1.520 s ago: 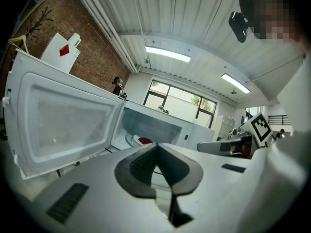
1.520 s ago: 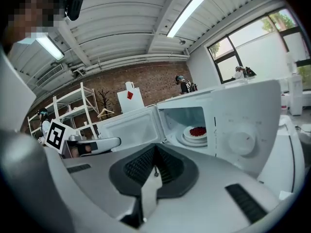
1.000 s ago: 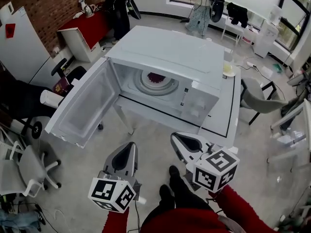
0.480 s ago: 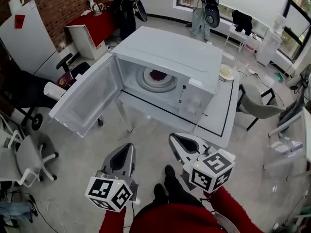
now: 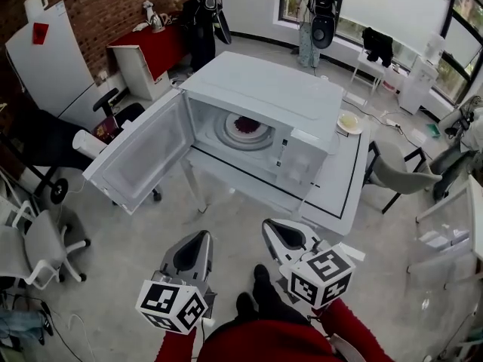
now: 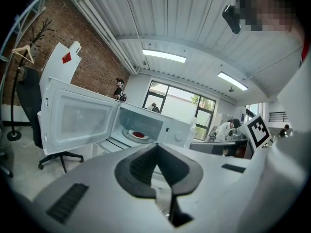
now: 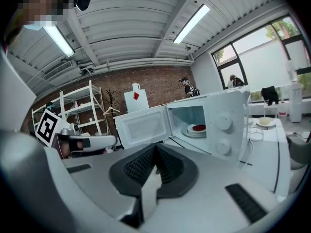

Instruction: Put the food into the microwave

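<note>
A white microwave (image 5: pixel 260 100) stands on a white table (image 5: pixel 343 191) with its door (image 5: pixel 139 153) swung wide open to the left. Inside, on the turntable, sits a white plate of red food (image 5: pixel 246 124), which also shows as the red food (image 6: pixel 138 135) in the left gripper view and the red food (image 7: pixel 198 127) in the right gripper view. My left gripper (image 5: pixel 199 237) and right gripper (image 5: pixel 273 227) hang side by side over the floor, well short of the table. Both point toward the microwave, shut and empty.
A small plate with yellowish food (image 5: pixel 349 121) lies on the table right of the microwave. Office chairs (image 5: pixel 45 247) stand at the left and a grey chair (image 5: pixel 400 172) at the right. People stand at the far wall by a red table (image 5: pixel 155 40).
The microwave sits a little higher and smaller in the head view, and both grippers have shifted slightly back from it. Their jaws stay shut and the door stays open.
</note>
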Demonstrator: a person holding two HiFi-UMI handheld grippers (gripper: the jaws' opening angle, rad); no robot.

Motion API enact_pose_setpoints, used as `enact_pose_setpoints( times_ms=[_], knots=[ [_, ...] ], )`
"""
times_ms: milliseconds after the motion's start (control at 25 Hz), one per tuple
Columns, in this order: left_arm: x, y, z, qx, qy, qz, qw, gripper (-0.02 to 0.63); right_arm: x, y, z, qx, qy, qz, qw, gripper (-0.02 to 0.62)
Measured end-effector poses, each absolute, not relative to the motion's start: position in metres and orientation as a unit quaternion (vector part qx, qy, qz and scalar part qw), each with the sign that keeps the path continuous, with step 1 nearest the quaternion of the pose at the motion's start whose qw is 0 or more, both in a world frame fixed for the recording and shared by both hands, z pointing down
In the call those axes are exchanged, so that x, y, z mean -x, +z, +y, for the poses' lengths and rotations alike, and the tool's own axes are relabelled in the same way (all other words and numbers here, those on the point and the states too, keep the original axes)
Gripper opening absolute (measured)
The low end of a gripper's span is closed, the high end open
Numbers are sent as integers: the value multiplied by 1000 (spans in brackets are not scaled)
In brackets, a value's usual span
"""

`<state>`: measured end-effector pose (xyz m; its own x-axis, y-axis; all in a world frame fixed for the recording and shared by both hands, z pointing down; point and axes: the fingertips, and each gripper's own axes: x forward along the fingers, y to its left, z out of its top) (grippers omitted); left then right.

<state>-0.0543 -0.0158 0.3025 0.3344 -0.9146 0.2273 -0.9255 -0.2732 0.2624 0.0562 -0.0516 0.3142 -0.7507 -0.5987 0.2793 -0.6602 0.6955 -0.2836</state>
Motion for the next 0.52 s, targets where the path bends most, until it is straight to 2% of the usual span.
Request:
enact_pose_setpoints(
  times_ms=[520],
  knots=[
    [48, 294, -8, -803, 13, -572, 166, 11, -56, 319, -38, -338, 175, -919, 98, 12]
  ],
)
